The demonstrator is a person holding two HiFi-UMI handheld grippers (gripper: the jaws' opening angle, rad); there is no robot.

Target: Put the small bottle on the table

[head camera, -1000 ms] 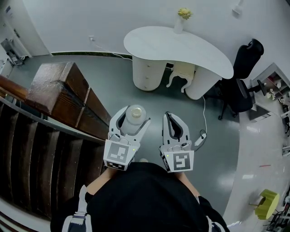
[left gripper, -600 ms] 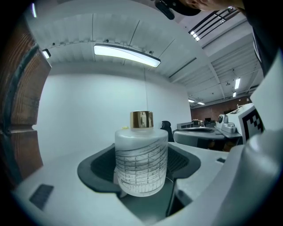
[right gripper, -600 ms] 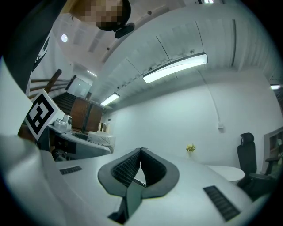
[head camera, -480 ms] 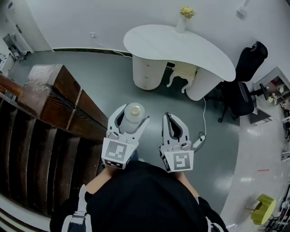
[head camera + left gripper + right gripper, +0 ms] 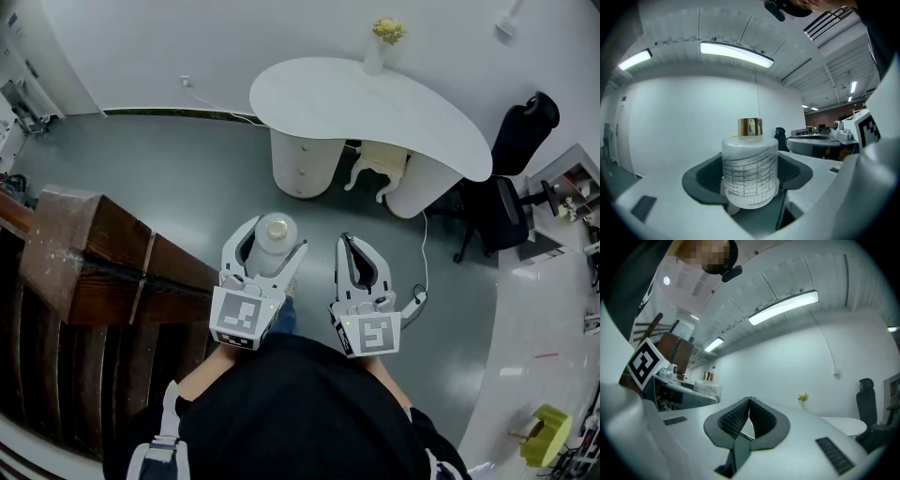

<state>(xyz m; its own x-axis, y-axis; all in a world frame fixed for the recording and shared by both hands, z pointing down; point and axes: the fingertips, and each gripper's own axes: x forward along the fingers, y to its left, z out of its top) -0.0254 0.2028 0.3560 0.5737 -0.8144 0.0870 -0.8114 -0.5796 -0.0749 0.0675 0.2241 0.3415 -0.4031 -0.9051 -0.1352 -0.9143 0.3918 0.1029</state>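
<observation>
Closest in, below the person's dark top, the left hand-held gripper (image 5: 272, 247) has its jaws clamped on the small bottle (image 5: 750, 171), a frosted white cylinder with a gold cap. The bottle stands upright between the ribbed pads and is carried at about waist level. Just beside it, the right hand-held gripper (image 5: 349, 242) is closed with its pads pressed together and nothing between them, so it seems to have no part in this step. Under both lies bare grey floor (image 5: 169, 169), with a dark wooden stair rail (image 5: 94, 253) off to the left. Farther ahead, well apart from the grippers, stands the white kidney-shaped table (image 5: 328, 98). It carries a white vase with yellow flowers (image 5: 378, 47) near its far edge and is otherwise bare; a black office chair (image 5: 511, 173) sits to its right. By this reading the pick-up is done and the bottle is secure in the grip. What is left is the larger part: closing the gap to the table, lowering the bottle onto a bare part of its top, and opening the left jaws to let it stand alone.
</observation>
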